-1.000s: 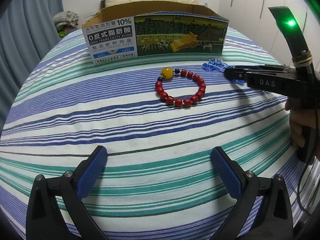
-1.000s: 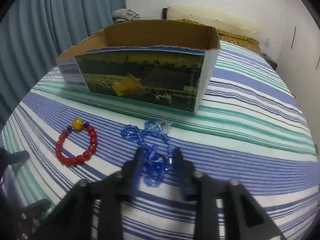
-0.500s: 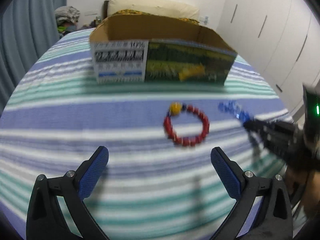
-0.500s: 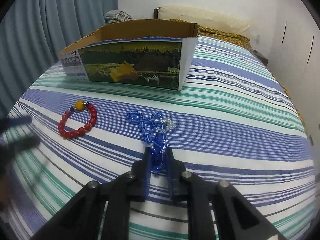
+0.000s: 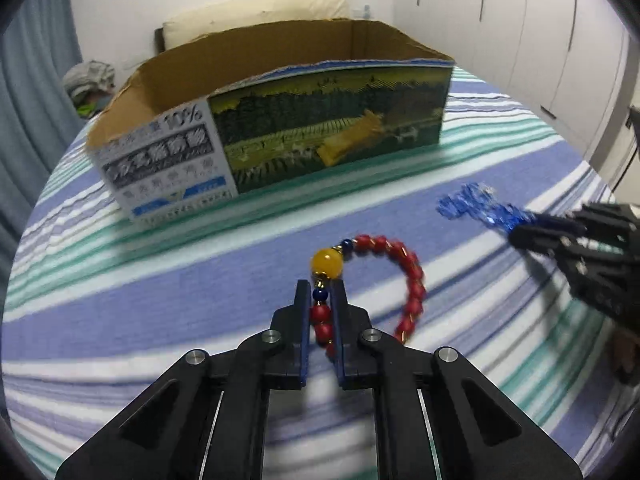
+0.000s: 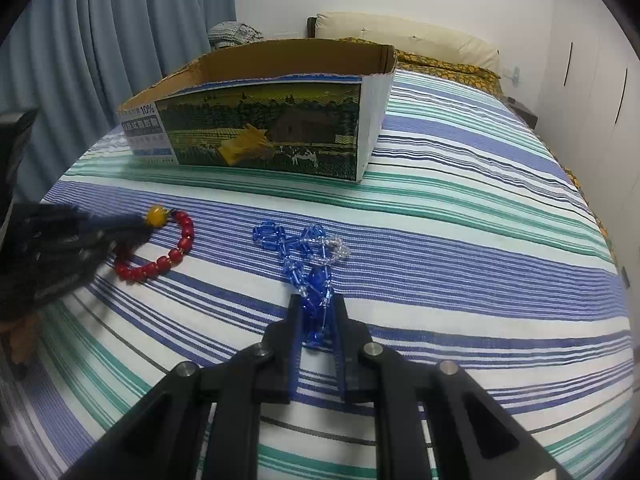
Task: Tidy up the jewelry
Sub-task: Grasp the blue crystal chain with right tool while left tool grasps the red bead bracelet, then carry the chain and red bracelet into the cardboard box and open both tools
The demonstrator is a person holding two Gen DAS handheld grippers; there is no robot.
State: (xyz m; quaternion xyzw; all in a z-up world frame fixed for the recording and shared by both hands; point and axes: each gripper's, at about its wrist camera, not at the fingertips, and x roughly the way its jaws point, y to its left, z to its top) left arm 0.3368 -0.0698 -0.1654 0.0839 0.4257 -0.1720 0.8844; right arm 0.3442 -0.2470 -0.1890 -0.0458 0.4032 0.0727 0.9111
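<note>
Bedding in blue, white and green stripes [image 6: 460,208] covers the whole bed and carries everything else. Toward its far edge, in front of the cream pillow [image 6: 404,38], stands the open cardboard box with a printed farm picture on its long side [image 6: 260,136], its top open and its brown inner walls showing. Nearer than the box lie the two pieces of jewelry, near each other but apart. The red bead bracelet with one large yellow bead and small dark blue beads [image 5: 412,292] lies on the left; the left gripper [image 5: 321,300] has just been closing and is now clenched on the strand just below the yellow bead, red beads showing between its blue pads. The tangled blue crystal bead necklace [image 6: 304,248] lies to the right; the right gripper [image 6: 318,312] pinches its near end, with the rest of the strand spread on the bedding toward the box.
</note>
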